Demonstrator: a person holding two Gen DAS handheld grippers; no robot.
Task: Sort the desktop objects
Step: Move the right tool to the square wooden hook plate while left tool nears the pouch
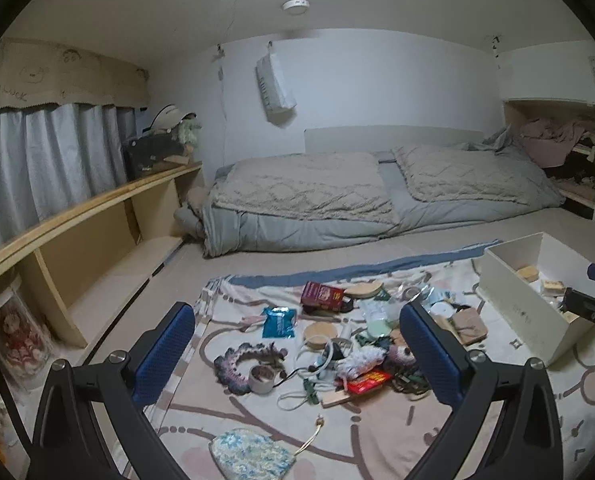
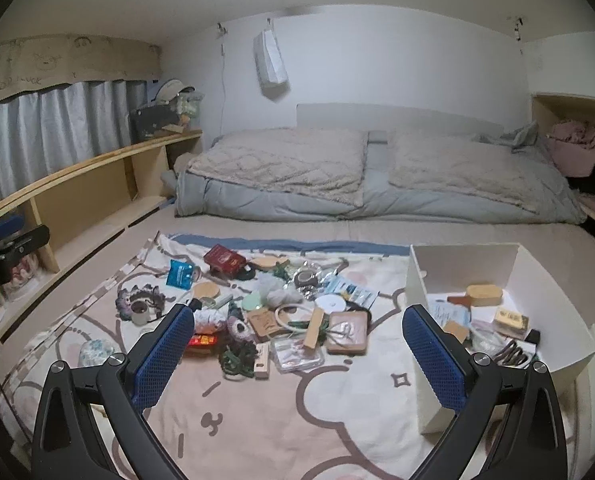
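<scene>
Both tongs hang spread wide and empty above a patterned blanket (image 2: 337, 408) laid over the bed: the left tongs (image 1: 297, 356) over the left part of the clutter, the right tongs (image 2: 297, 356) over the blanket's near middle, with the right finger in front of a white box (image 2: 461, 264). The things to sort lie in a loose heap on the blanket — a dark red box (image 2: 224, 259) at the far edge, a blue foil packet (image 2: 179, 274) just left of it, a round wooden lid (image 2: 207, 291) nearby, a white disc (image 2: 331, 303), a tan square case (image 2: 347, 333) and a tangle of green cord (image 2: 237, 358) nearer the camera. A crocheted ring (image 1: 239, 360) with a small roll of tape (image 1: 262, 378) resting against it lies apart at the left, and a floral pouch (image 1: 249, 456) lies alone at the near edge. The white box stands on the blanket's right side and already holds a wooden piece (image 2: 483, 294) and other small items. Folded grey bedding (image 2: 337, 176) lies beyond.
</scene>
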